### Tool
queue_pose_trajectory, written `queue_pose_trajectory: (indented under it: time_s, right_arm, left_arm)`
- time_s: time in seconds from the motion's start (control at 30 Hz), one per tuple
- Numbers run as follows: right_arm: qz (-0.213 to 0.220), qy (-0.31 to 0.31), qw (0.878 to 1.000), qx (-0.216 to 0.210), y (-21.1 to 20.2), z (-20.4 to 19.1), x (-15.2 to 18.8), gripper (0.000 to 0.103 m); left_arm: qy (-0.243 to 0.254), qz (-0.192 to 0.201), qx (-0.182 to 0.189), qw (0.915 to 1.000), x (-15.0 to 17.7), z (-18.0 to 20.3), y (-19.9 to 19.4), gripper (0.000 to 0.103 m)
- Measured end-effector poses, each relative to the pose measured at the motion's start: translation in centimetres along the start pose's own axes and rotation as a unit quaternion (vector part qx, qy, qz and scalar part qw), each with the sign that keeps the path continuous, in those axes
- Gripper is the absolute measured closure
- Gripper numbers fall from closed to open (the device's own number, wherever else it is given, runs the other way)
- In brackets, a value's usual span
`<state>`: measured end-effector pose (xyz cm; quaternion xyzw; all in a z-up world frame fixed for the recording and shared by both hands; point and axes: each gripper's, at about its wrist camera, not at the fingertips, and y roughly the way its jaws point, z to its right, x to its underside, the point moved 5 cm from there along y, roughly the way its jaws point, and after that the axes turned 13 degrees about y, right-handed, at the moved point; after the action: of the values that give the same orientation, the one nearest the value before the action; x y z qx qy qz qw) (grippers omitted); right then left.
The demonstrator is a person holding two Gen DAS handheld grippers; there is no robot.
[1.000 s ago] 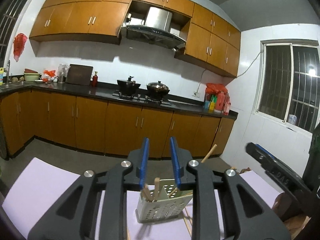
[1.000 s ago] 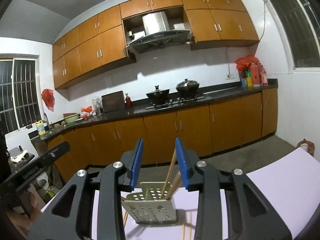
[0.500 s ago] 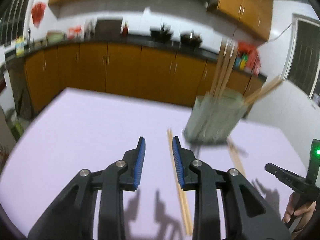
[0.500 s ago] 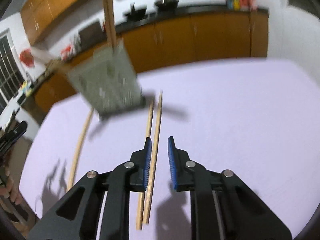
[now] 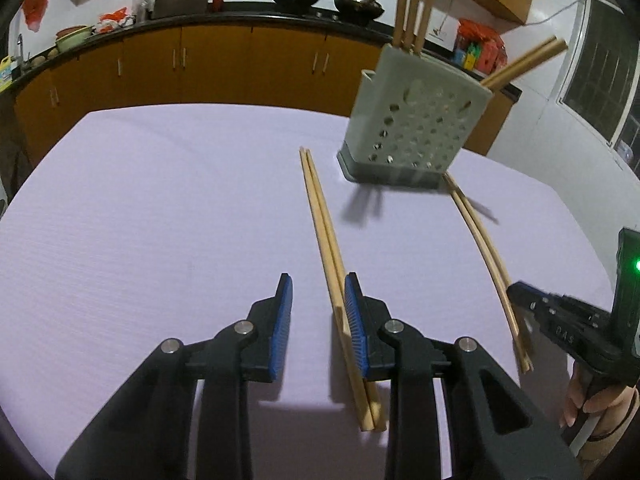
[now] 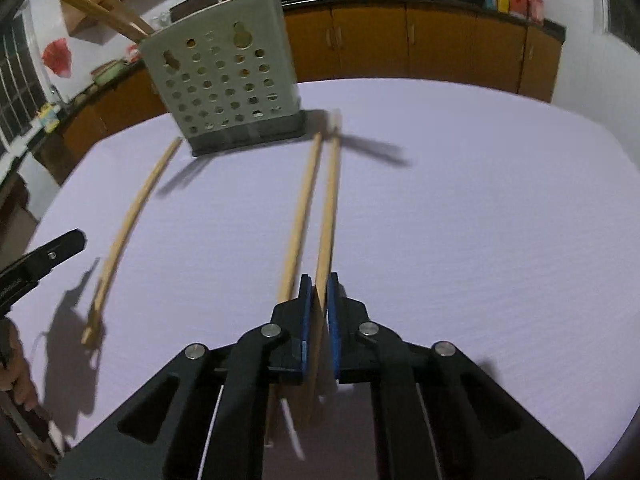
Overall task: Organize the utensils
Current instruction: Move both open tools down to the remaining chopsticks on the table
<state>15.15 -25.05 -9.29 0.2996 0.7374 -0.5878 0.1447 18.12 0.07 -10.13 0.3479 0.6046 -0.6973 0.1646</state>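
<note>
The chopsticks on the counter (image 5: 140, 200) lie in two pairs. One pair (image 5: 324, 232) runs from the base of the perforated holder (image 5: 416, 120) toward 6 o'clock in the left wrist view; the other pair (image 6: 312, 208) does the same in the right wrist view. The holder stands at about 1 o'clock for the left camera and 11 o'clock for the right, with several chopsticks (image 5: 412, 0) already upright in it.

Half a second ago both grippers were approaching with jaws apart. Now the right gripper (image 6: 318, 308) has its jaws pressed together on one chopstick (image 6: 330, 200) of its pair, while its neighbour lies just beside, outside the jaws. The left gripper (image 5: 316, 312) is lower and nearer than before, jaws apart, with its pair close against the right-hand pad.

I judge that the right side has started a pick, and the left side must first centre and close.
</note>
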Motion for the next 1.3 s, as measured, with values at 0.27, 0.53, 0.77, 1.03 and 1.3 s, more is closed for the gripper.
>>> queue_pose_trajectory:
  time_s: [0.27,0.53,0.77,1.03,1.3]
  right_arm:
    - [0.009,0.029,0.999,0.015,-0.3,2.1,-0.5,0.096]
    - [0.012,0.025,0.999,0.017,-0.5,2.2,-0.4,0.096]
    - [0.012,0.016,1.000,0.021,-0.3,2.2,-0.6,0.096]
    - [0.007,0.013,1.000,0.016,-0.3,1.9,-0.4,0.095]
    - [0.016,0.018,0.999,0.024,0.0,2.2,-0.9,0.095]
  left_arm:
    - [0.017,-0.030,0.001,0.9994,0.5,0.6,1.5,0.084]
    - [0.023,-0.038,0.004,0.9990,0.6,0.8,1.7,0.085]
    - [0.039,-0.046,-0.015,0.9980,0.5,1.0,2.1,0.085]
    - [0.040,-0.051,-0.021,0.9977,0.4,1.1,2.6,0.086]
    - [0.030,-0.049,-0.054,0.9969,-0.1,-0.9,2.8,0.095]
